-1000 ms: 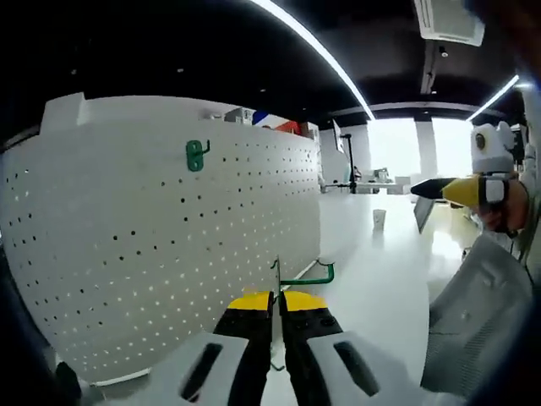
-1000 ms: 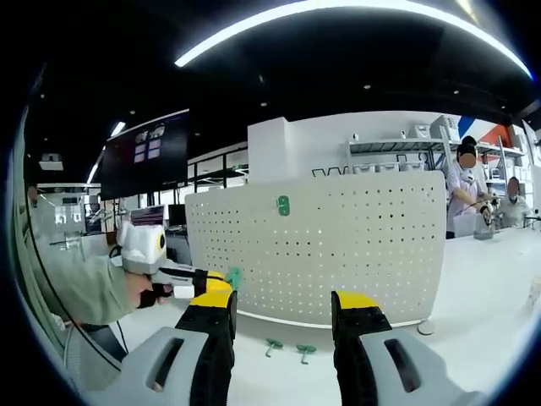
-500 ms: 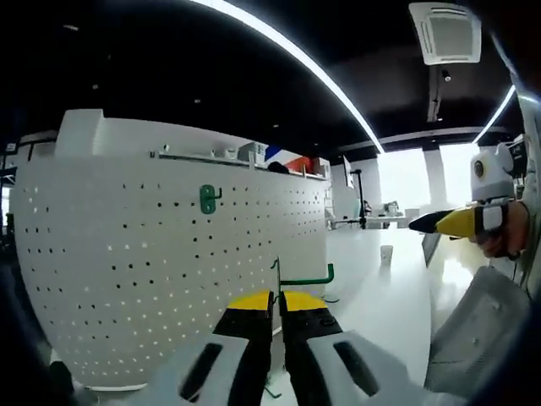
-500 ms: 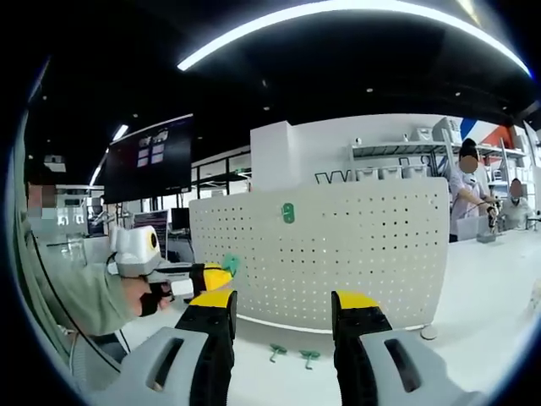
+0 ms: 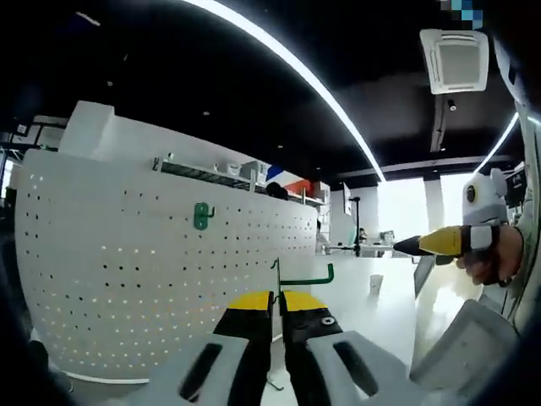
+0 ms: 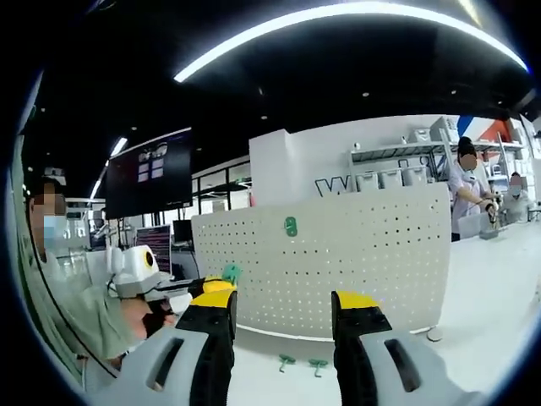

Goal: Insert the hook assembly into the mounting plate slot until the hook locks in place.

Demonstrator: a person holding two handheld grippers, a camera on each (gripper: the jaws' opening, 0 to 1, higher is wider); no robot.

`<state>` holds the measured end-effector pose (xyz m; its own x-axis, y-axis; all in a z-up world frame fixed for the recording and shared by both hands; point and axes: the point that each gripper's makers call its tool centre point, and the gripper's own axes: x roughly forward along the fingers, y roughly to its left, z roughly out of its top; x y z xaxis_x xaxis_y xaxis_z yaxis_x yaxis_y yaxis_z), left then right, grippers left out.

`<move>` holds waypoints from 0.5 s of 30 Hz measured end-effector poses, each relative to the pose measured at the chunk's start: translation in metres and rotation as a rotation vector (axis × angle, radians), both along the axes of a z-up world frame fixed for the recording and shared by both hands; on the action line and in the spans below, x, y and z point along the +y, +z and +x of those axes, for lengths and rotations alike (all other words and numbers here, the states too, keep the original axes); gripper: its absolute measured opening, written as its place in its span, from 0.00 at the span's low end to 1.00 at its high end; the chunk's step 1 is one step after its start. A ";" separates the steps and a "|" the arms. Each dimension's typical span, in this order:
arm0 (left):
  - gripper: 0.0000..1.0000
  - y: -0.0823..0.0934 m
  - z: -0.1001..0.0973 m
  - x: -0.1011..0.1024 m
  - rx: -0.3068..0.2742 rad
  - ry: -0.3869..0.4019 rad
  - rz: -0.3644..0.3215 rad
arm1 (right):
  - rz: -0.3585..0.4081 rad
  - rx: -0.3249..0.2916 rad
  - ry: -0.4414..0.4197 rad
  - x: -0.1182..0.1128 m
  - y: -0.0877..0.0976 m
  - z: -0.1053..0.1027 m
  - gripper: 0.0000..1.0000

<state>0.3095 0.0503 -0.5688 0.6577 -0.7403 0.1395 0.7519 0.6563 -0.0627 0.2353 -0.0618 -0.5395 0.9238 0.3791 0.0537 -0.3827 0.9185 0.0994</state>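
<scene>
Left gripper view: the left gripper [image 5: 275, 301] is pointing at a white board [image 5: 127, 279] full of little holes. Its two yellow-tipped jaws are squeezing together on a green hook [image 5: 303, 277]. The hook is sticking up and off to the right between the tips. It is not touching the board. Another green hook [image 5: 201, 216] is already sitting high on the board. The board is standing upright on a white table [image 5: 372, 313]. The right gripper [image 5: 404, 246] is coming in from the right side, with a hand [image 5: 483, 258] holding it. It is well apart from the board, and I cannot tell from here if it is open.

Right gripper view: the right gripper [image 6: 281, 303] is standing with its jaws wide apart, and nothing is between them. It is looking straight at the board [image 6: 338, 262] from farther back. The mounted hook [image 6: 291, 226] is showing near the top of the board. Two more green hooks [image 6: 302, 364] are lying on the table [image 6: 490, 288] in front of the board. The left gripper [image 6: 221, 280] is showing at the left, with the held hook [image 6: 230, 272] at its tip. The person [image 6: 59, 296] holding it is wearing a light green sleeve. Two more people [image 6: 469, 190] are standing far back at the right.
</scene>
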 end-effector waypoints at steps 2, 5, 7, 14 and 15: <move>0.03 0.001 -0.002 -0.003 0.001 -0.013 -0.007 | -0.003 0.001 0.002 0.001 0.000 0.000 0.43; 0.03 0.002 -0.006 -0.009 -0.005 -0.036 -0.016 | -0.006 0.001 0.003 0.003 0.000 -0.001 0.43; 0.03 0.002 -0.008 -0.012 -0.006 -0.047 -0.020 | -0.003 0.004 0.007 0.004 -0.001 -0.001 0.43; 0.03 0.007 -0.015 -0.020 -0.022 -0.073 -0.028 | 0.000 0.002 0.016 0.008 0.000 0.000 0.42; 0.03 0.007 -0.016 -0.021 -0.024 -0.074 -0.029 | 0.003 0.003 0.018 0.009 0.000 0.000 0.41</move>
<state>0.2938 0.0296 -0.5614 0.5973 -0.7824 0.1762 0.8000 0.5968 -0.0621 0.2357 -0.0527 -0.5391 0.9169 0.3957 0.0522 -0.3991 0.9111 0.1036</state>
